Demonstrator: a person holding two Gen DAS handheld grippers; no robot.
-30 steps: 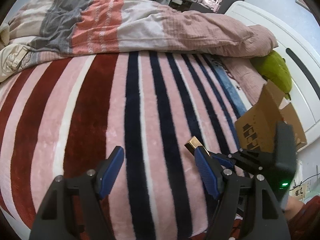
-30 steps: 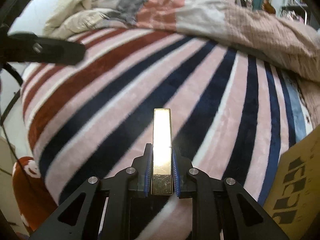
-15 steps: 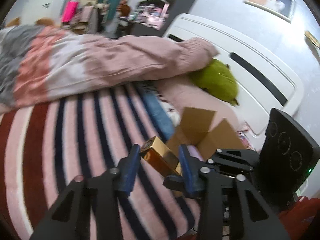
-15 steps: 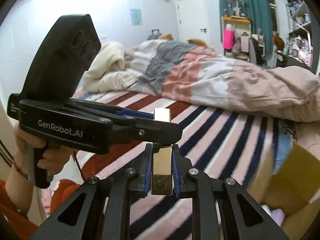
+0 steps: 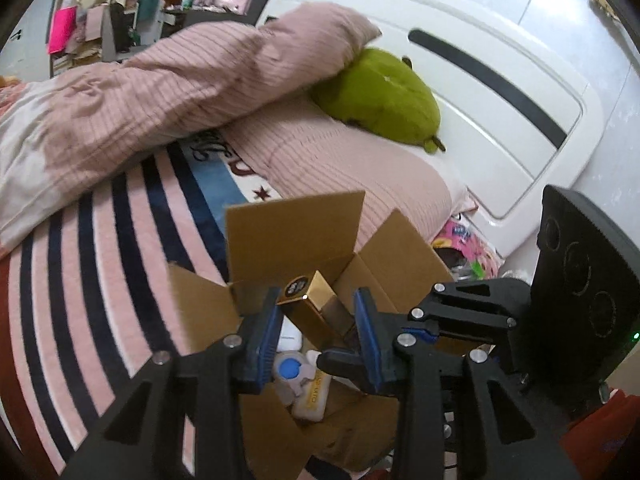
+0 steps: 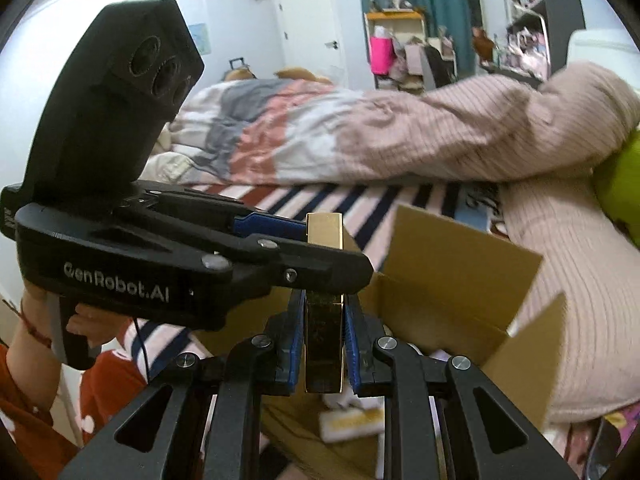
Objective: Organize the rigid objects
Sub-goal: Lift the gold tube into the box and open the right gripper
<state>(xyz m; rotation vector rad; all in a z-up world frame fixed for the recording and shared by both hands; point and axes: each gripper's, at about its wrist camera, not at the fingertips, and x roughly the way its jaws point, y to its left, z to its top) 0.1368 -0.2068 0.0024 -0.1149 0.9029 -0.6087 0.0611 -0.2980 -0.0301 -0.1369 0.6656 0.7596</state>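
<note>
The gold box (image 6: 323, 320), a slim rectangular carton with a shiny finish, is pinched upright between the blue pads (image 6: 297, 332) of the right gripper (image 6: 323, 344) and is held above the open cardboard box (image 6: 452, 280). In the left wrist view the same gold box (image 5: 310, 304) shows a dark round label on its end and sits tilted between the fingers of the left gripper (image 5: 316, 328), whose jaws are spread on either side of it; whether the left pads touch it cannot be told. The cardboard box (image 5: 288, 232) stands with its flaps up on the striped blanket (image 5: 100, 248), near the head end of the bed, and holds a white bottle with a blue cap (image 5: 289, 369) and a flat cream packet (image 5: 314, 394). Beyond it lie a pink ribbed pillow (image 5: 340, 168), a rumpled duvet (image 5: 160, 80), a green plush toy (image 5: 380, 98) and the white headboard (image 5: 500, 92).
</note>
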